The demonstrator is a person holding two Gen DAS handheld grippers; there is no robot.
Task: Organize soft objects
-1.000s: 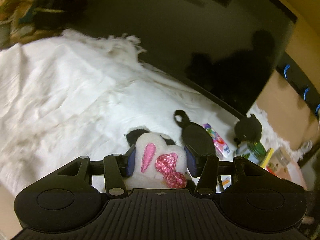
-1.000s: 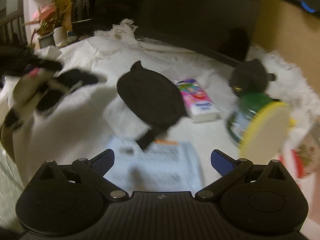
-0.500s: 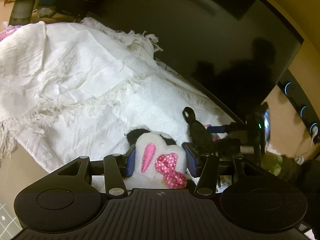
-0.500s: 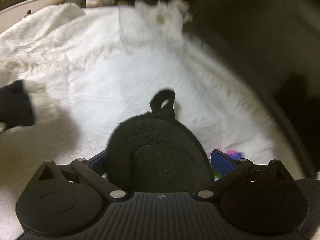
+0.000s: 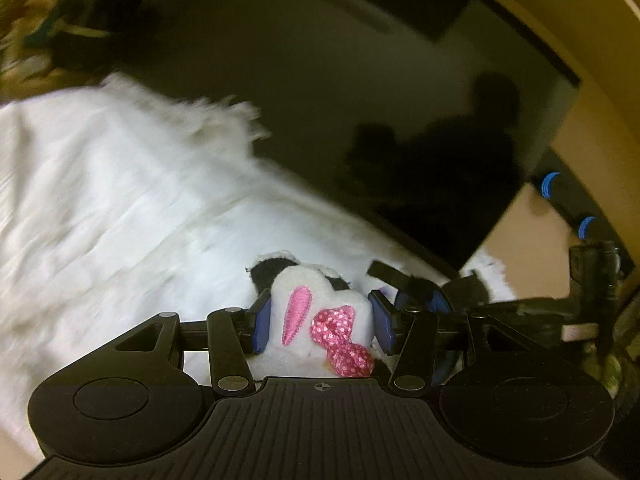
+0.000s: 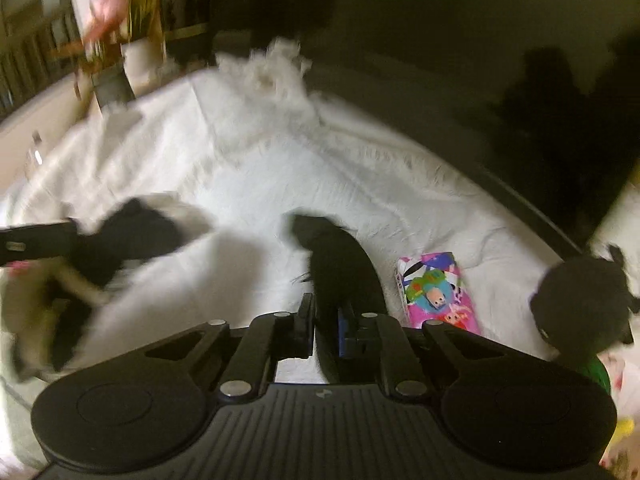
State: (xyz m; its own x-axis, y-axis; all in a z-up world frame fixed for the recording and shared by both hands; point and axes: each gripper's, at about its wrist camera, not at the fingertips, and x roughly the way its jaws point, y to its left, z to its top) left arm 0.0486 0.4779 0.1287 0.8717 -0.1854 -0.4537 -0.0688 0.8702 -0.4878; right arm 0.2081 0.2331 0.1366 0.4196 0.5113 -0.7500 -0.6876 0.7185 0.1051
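A plush [image 5: 320,320] was clamped in the left gripper [image 5: 322,322] and a black pad [image 6: 344,276] in the right gripper [image 6: 325,326], both lifted above the white blanket [image 6: 240,168], neither yet placed, so sorting seemed barely begun.

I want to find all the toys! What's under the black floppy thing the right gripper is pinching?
Under the black pad, held by the right gripper, lies the white blanket. The pad hides whatever sits directly beneath it. A pink packet lies beside it.
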